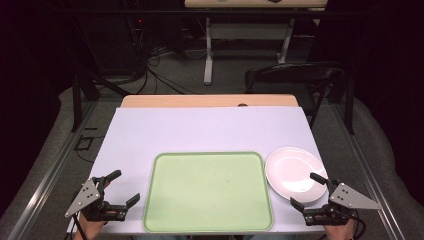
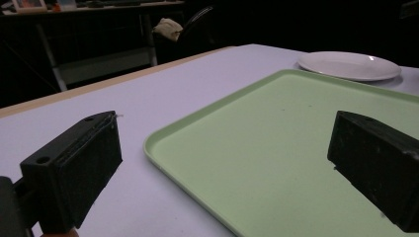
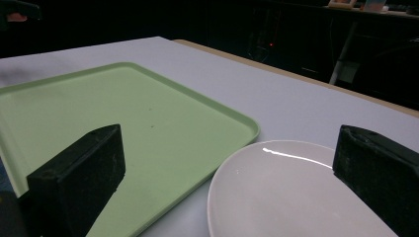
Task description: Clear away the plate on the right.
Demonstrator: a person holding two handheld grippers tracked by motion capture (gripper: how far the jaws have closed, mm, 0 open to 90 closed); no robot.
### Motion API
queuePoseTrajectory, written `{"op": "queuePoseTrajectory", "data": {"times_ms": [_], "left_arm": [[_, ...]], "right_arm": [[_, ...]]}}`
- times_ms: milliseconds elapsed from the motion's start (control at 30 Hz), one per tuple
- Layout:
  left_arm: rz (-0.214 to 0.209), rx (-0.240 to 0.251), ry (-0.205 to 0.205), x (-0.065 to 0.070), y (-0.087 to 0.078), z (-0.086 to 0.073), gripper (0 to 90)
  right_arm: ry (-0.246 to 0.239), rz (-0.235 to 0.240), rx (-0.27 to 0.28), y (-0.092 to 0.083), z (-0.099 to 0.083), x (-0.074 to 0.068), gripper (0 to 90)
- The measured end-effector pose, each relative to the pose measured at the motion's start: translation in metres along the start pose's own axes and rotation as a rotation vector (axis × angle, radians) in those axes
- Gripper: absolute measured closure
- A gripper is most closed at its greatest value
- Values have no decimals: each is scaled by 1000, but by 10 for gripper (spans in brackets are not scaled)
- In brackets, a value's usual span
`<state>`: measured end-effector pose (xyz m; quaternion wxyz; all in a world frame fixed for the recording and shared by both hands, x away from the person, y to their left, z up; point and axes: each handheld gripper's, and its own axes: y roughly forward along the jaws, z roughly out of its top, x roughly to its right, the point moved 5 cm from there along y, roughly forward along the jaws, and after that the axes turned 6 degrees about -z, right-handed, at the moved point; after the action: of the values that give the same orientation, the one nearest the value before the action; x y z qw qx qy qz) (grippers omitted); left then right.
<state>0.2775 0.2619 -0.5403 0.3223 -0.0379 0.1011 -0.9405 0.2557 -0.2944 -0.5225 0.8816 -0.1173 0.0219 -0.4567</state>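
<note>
One white plate sits at three o'clock of one empty green tray, touching its edge. Two grippers wait with jaws apart, holding nothing: the left gripper at nine o'clock of the tray, the right gripper over the plate's near rim. To lift the plate well, pinch the rim squarely.

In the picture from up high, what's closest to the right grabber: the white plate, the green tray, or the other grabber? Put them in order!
From the right gripper:
1. White plate: right in front of it, its near edge between the open jaws.
2. Green tray: to its left, mid-table.
3. Left gripper: beyond the tray, at the table's left edge.
</note>
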Motion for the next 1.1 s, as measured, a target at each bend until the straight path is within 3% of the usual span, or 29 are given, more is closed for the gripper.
{"op": "queuePoseTrajectory", "data": {"times_ms": [467, 567, 867, 1100], "left_arm": [[1, -12, 3, 0, 2, -1, 0], [4, -11, 4, 0, 2, -1, 1], [8, -18, 6, -1, 3, -2, 0], [14, -16, 7, 0, 3, -2, 0]], "right_arm": [[10, -15, -17, -1, 0, 0, 0], [2, -39, -25, 0, 0, 0, 0], [30, -53, -51, 2, -1, 1, 0], [67, -90, -74, 2, -3, 5, 0]]}}
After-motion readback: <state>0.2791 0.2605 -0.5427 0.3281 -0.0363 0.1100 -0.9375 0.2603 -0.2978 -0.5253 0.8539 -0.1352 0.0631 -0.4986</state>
